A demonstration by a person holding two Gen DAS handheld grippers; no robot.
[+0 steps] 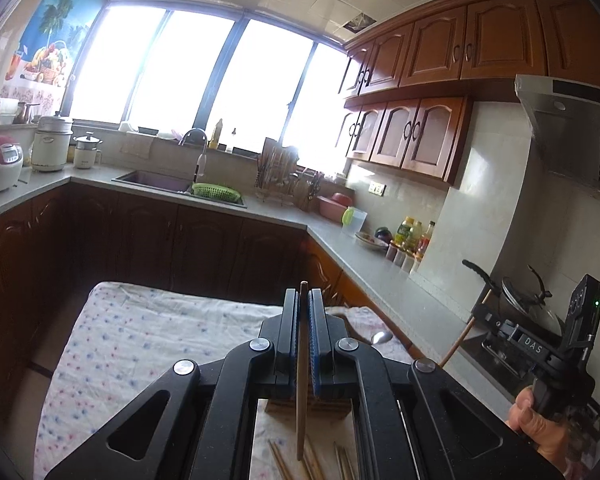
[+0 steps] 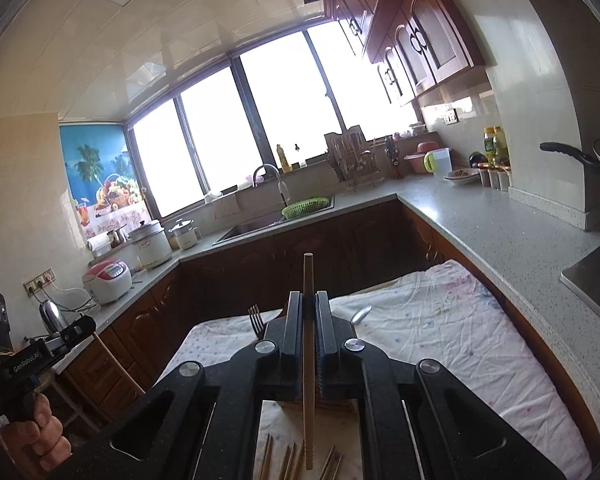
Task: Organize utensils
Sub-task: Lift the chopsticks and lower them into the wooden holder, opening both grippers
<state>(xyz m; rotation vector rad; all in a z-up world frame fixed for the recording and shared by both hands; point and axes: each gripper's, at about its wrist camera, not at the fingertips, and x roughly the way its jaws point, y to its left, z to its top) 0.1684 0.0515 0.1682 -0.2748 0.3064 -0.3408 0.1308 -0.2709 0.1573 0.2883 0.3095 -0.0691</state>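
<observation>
Gripping one chopstick apiece: left gripper (image 1: 304,300) clamped on a dark chopstick (image 1: 301,368), right gripper (image 2: 309,304) clamped on a paler chopstick (image 2: 309,344). Both sticks held lengthwise between closed jaws, long axis running along the fingers, tips poking out past them, tails hanging down toward the cloth-covered table (image 1: 148,320). Directly under each gripper, partly hidden: a wooden holder (image 1: 306,406), and nearer the camera, loose chopsticks (image 2: 288,460) on the cloth. Probably calls for a straight lowering; neither hand clearly nearer.
</observation>
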